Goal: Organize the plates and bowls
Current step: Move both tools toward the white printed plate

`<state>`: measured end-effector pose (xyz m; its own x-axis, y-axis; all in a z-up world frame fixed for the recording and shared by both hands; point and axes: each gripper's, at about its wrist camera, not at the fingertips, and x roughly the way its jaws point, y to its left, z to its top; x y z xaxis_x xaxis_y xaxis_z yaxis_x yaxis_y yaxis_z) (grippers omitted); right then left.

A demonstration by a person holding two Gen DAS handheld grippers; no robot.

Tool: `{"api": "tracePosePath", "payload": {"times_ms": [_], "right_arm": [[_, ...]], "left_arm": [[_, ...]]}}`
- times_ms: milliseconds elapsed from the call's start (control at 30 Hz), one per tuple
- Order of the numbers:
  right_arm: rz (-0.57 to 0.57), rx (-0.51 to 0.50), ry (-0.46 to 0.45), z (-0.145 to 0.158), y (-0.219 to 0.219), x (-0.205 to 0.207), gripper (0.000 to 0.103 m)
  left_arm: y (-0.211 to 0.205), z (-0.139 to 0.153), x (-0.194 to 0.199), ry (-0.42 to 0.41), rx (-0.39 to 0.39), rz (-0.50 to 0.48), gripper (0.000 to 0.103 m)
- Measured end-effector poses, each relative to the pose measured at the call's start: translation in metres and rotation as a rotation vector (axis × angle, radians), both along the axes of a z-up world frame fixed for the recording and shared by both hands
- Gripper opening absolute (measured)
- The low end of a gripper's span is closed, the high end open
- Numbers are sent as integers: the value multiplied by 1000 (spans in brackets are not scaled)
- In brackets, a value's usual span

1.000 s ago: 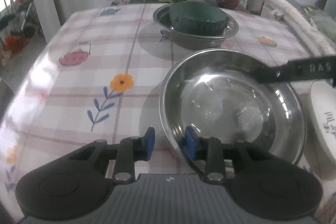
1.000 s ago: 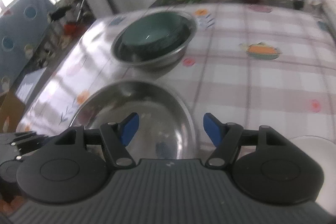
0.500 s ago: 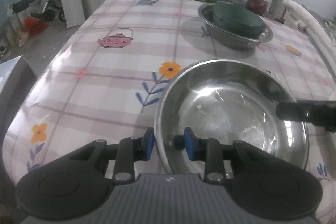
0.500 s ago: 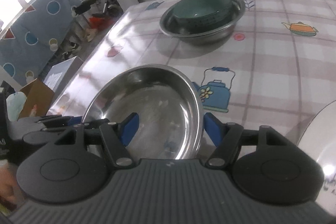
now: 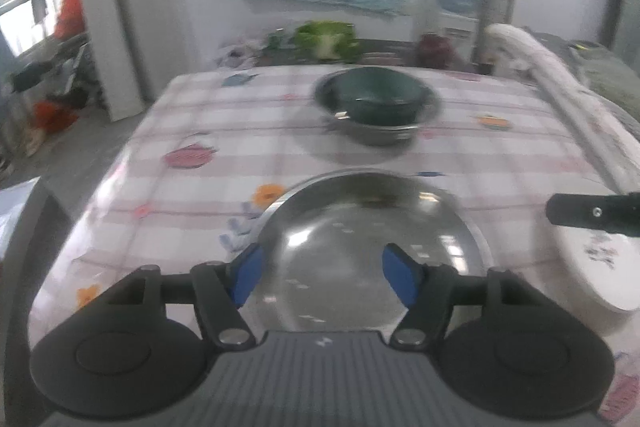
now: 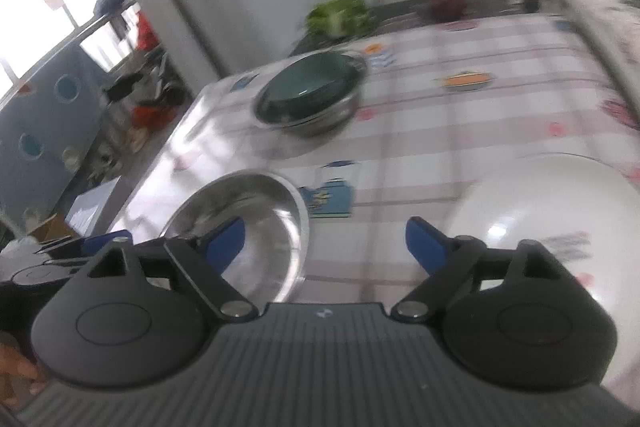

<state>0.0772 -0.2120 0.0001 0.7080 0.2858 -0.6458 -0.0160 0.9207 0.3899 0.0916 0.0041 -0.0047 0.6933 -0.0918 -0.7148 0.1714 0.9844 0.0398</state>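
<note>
One shiny steel bowl (image 5: 376,247) sits empty, upright.

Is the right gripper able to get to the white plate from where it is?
Probably yes. The right gripper is open, with nothing between its fingers, and the white plate lies just beside it on the tablecloth. Nothing sits between them; the steel bowl is on the other side.

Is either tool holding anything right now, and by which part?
Nothing is held. The left tool has just opened off the steel plate's rim; the right tool has also just opened, empty.
</note>
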Motion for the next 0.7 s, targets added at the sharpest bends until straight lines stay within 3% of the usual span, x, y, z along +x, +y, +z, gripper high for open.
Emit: {"api": "tracePosePath", "payload": {"times_ms": [200, 700], "right_arm": [[-120, -5, -19, 1, -43, -33, 100], [-285, 7, -17, -21, -145, -90, 100]], "left_arm": [[-48, 4, -13, -2, -3, -125, 74], [-162, -23, -40, 56, -21, -279, 73]]}}
